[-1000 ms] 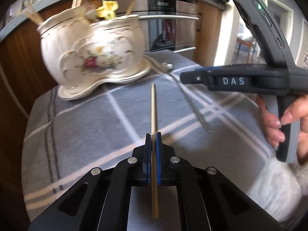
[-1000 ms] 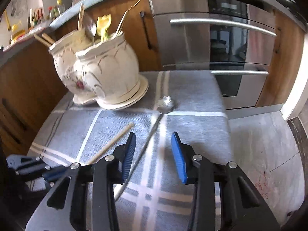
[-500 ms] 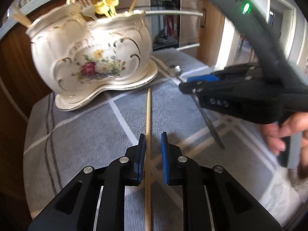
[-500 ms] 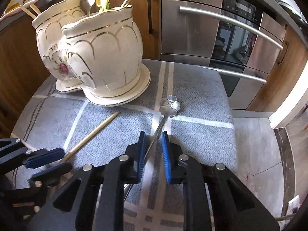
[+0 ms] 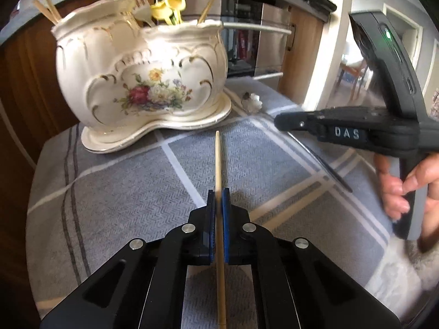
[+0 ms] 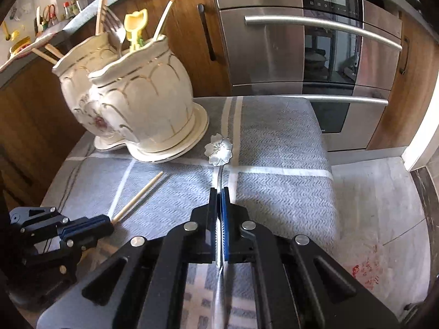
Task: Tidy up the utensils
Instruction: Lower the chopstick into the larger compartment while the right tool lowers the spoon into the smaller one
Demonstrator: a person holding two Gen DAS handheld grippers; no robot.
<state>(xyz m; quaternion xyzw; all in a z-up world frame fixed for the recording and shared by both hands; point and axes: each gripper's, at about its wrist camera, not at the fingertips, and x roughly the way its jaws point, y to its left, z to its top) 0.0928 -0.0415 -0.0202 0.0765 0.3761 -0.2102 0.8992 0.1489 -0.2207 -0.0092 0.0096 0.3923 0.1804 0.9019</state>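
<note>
Hand (image 5: 411, 189) in left view only

Grey white-checked cloth-covered table (image 6: 285, 181) is seen; cream floral ceramic utensil pot (image 6: 142, 104) stands ahead-left of right gripper (image 6: 219, 192).

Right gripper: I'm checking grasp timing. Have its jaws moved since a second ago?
Yes. The right gripper has shut on the flower spoon's handle; earlier it straddled the handle, open.

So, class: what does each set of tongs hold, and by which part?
Left tongs: wooden chopstick, mid-shaft. Right tongs: flower-bowled spoon, by its handle.
</note>
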